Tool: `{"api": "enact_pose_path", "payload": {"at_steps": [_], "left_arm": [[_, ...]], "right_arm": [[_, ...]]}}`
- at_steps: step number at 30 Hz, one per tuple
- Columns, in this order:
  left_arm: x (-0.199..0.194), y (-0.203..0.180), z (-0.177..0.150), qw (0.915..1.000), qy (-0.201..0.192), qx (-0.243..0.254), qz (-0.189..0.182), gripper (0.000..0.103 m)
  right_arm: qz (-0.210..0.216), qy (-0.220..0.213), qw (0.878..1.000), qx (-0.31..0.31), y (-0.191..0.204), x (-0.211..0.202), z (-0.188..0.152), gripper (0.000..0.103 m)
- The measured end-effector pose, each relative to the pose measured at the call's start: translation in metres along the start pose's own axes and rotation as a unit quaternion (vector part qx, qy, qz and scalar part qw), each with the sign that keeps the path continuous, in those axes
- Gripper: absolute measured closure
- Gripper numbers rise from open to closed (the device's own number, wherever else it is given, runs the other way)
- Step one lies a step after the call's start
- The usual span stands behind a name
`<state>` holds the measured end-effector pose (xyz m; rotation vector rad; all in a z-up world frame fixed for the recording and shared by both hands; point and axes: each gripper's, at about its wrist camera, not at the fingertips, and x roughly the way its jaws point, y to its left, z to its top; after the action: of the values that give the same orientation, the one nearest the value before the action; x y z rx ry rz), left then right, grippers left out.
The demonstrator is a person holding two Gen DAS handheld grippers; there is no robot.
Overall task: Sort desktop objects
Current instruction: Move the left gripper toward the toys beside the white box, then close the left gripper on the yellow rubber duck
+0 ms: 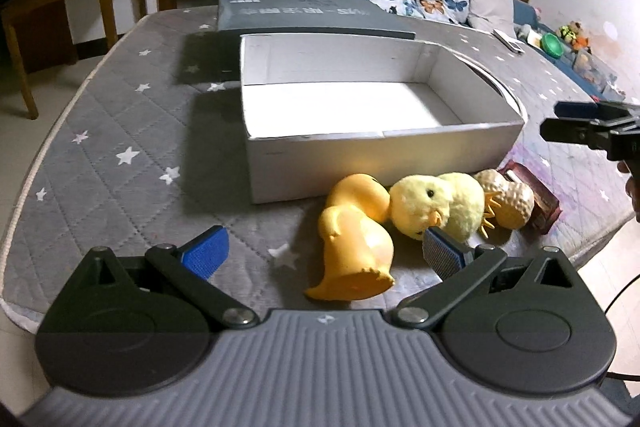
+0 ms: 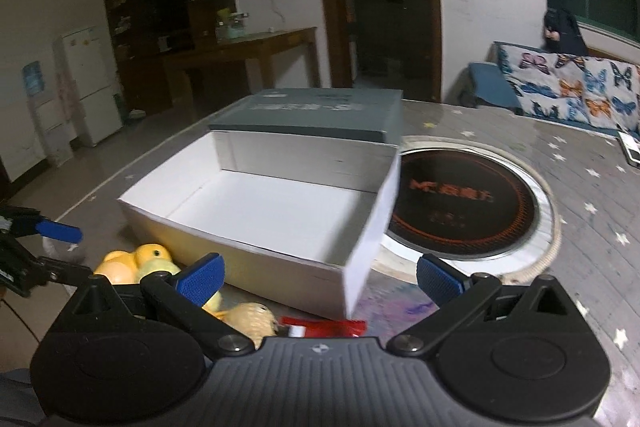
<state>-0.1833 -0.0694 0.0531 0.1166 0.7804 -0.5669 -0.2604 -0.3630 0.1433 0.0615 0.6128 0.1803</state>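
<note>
Jaws apart on left gripper [image 1: 324, 247] and right gripper [image 2: 320, 277]; smooth hollow yellow rubber duck [image 1: 354, 233]: probably light, slippery, best pinched across narrow neck.

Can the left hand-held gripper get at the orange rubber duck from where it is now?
Probably yes. The left hand-held gripper is open and the orange rubber duck lies on its side between the fingers, nothing in front. The plush chick presses against the duck beside the right finger, so it may get nudged.
</note>
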Motion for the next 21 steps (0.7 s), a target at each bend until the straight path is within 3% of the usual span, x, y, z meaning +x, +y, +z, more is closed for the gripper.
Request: {"api": "enact_pose_path", "payload": {"at_steps": [13,15,19,21], "left_arm": [[0.023,-0.002,-0.003,0.9993,0.032,0.012,-0.012,0.011],[0.025,-0.002,-0.003,0.9991,0.036,0.013,-0.016,0.025],[0.030,-0.002,-0.003,0.9987,0.044,0.015,-0.018,0.028],[0.031,-0.001,-0.004,0.9986,0.046,0.018,-0.018,0.037]], "right_arm": [[0.031,0.004,0.999,-0.015,0.020,0.011,0.008,0.000],[0.036,0.005,0.999,-0.016,0.023,0.013,0.009,0.000],[0.044,0.008,0.999,-0.021,0.028,0.017,0.011,0.000],[0.047,0.010,0.999,-0.022,0.029,0.018,0.011,0.000]]}}
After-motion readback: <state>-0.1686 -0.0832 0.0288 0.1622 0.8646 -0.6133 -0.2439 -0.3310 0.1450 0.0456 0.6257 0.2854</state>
